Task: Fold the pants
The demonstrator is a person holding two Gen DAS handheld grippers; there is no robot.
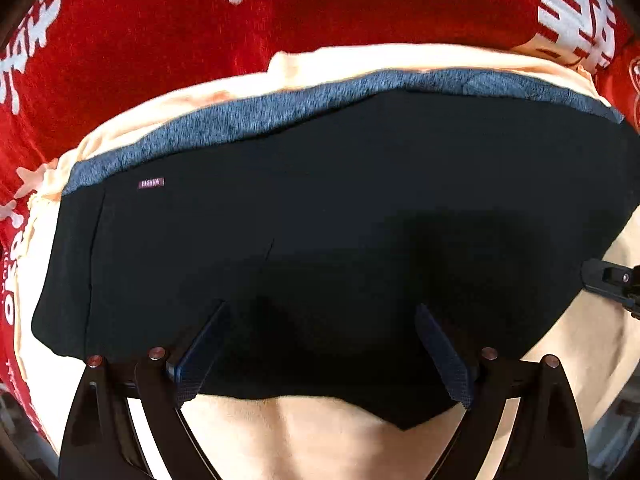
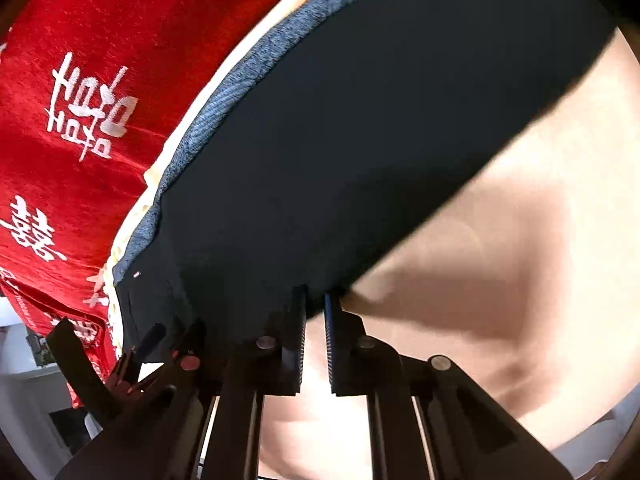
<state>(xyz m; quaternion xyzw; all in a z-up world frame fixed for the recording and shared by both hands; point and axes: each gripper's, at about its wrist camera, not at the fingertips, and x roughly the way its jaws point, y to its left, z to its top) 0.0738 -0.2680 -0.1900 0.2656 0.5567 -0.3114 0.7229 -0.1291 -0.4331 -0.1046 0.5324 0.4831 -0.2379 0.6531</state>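
Observation:
The black pants (image 1: 320, 220) lie folded flat on a cream sheet (image 1: 320, 432), with a blue-grey inner band (image 1: 280, 114) showing along the far edge and a small "FASHION" tag (image 1: 151, 183) at the left. My left gripper (image 1: 320, 308) is open, its fingers spread wide over the near edge of the pants. In the right wrist view my right gripper (image 2: 316, 294) has its jaws nearly closed with a narrow gap, at the near edge of the pants (image 2: 360, 140). Whether cloth is pinched there I cannot tell. The right gripper also shows at the left wrist view's right edge (image 1: 612, 280).
A red blanket (image 1: 160, 40) with white characters lies beyond the pants and also shows in the right wrist view (image 2: 80, 100). The cream sheet (image 2: 500, 260) spreads to the right and front. The left gripper's body (image 2: 120, 372) sits at the lower left of the right wrist view.

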